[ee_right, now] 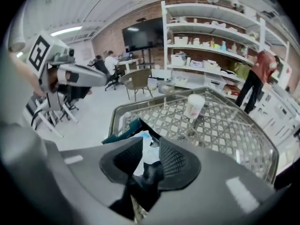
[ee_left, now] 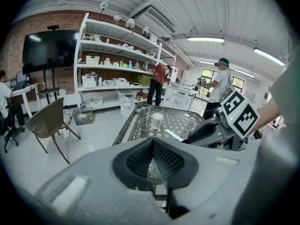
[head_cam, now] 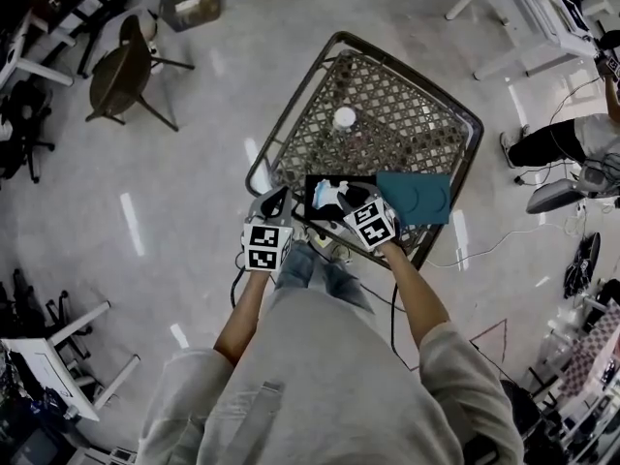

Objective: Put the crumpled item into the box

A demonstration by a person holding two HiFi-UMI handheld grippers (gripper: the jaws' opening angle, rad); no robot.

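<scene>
Snagging is the risk: the item (head_cam: 332, 195) is seen lying in the box (head_cam: 310, 204) at mid-frame, just under the right gripper (ee_right: 151, 143), whose jaws are held slightly spread and empty; it could be dragged out. The left gripper (ee_left: 153, 146) is kept at lower left, jaws pressed together.

White cup (head_cam: 344, 117) stands alone mid-surface (head_cam: 407, 114); around it seems open. Box (head_cam: 312, 187) and teal lid (head_cam: 415, 198) crowd the near edge.

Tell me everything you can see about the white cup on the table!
The cup is white and round, with ribbed-looking sides, maybe paper or plastic. It stands upright and alone near the middle of the metal lattice table. Only the table touches it. Whether anything is inside cannot be seen.
</scene>
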